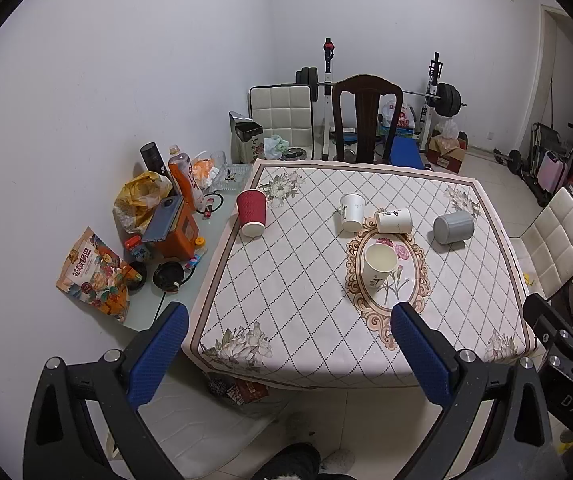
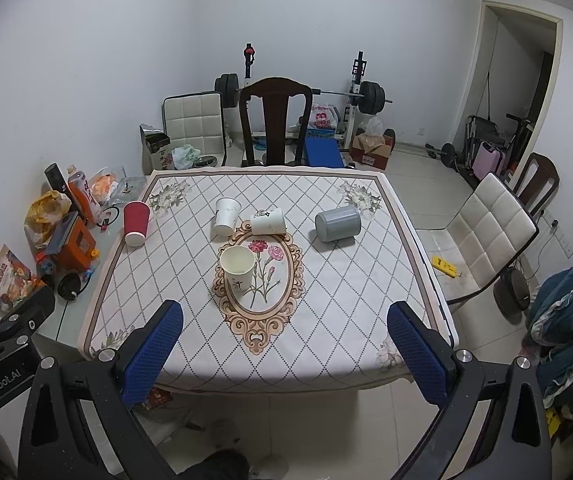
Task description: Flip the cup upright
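Note:
Several cups sit on the patterned tablecloth (image 1: pixel 294 280). A red ribbed cup (image 1: pixel 251 213) stands upside down at the far left (image 2: pixel 136 218). A white cup (image 1: pixel 352 212) stands upside down (image 2: pixel 226 216). Another white cup (image 1: pixel 394 220) lies on its side (image 2: pixel 268 221). A grey cup (image 1: pixel 453 227) lies on its side at the right (image 2: pixel 337 223). A white paper cup (image 1: pixel 380 265) stands upright on the oval flower motif (image 2: pixel 237 267). My left gripper (image 1: pixel 290 356) and right gripper (image 2: pixel 286 354) are open and empty, held back at the table's near edge.
Snack bags, bottles and an orange box (image 1: pixel 178 228) crowd the glass strip left of the cloth. A dark wooden chair (image 1: pixel 366 116) stands behind the table, a white padded chair (image 2: pixel 490 236) at its right. Barbell rack (image 2: pixel 358 92) by the wall.

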A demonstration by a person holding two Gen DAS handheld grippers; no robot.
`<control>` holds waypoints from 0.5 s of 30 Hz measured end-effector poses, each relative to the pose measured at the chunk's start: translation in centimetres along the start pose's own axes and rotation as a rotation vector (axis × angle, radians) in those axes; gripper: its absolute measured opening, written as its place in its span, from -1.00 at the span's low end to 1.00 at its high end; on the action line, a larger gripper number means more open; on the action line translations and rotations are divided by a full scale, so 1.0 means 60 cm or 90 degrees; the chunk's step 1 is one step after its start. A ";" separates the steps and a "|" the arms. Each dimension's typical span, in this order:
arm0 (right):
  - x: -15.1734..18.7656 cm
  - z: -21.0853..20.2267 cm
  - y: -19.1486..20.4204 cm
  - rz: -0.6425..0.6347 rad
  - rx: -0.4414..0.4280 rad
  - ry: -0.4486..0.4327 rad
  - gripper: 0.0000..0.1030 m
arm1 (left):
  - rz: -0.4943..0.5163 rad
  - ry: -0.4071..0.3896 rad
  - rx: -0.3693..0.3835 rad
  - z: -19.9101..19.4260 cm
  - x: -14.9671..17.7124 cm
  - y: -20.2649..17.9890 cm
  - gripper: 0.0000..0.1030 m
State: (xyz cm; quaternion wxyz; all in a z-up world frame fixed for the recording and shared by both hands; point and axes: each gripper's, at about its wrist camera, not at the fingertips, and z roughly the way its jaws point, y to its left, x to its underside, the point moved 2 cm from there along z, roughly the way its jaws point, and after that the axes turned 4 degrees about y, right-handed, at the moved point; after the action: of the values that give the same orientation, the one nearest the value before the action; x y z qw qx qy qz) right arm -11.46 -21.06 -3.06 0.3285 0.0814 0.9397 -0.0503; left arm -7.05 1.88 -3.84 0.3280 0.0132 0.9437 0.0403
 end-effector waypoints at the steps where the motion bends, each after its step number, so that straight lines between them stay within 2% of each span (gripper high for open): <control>1: 0.000 0.001 0.001 0.000 0.000 0.000 1.00 | 0.000 0.000 0.001 0.000 0.000 0.000 1.00; 15: 0.002 0.009 0.024 -0.004 -0.005 0.002 1.00 | -0.002 0.000 -0.001 0.000 -0.008 0.002 1.00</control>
State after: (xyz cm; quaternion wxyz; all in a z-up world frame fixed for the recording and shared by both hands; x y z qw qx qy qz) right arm -10.97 -19.71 -3.62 0.3270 0.0769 0.9407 -0.0475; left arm -6.68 1.97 -3.57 0.3281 0.0117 0.9437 0.0409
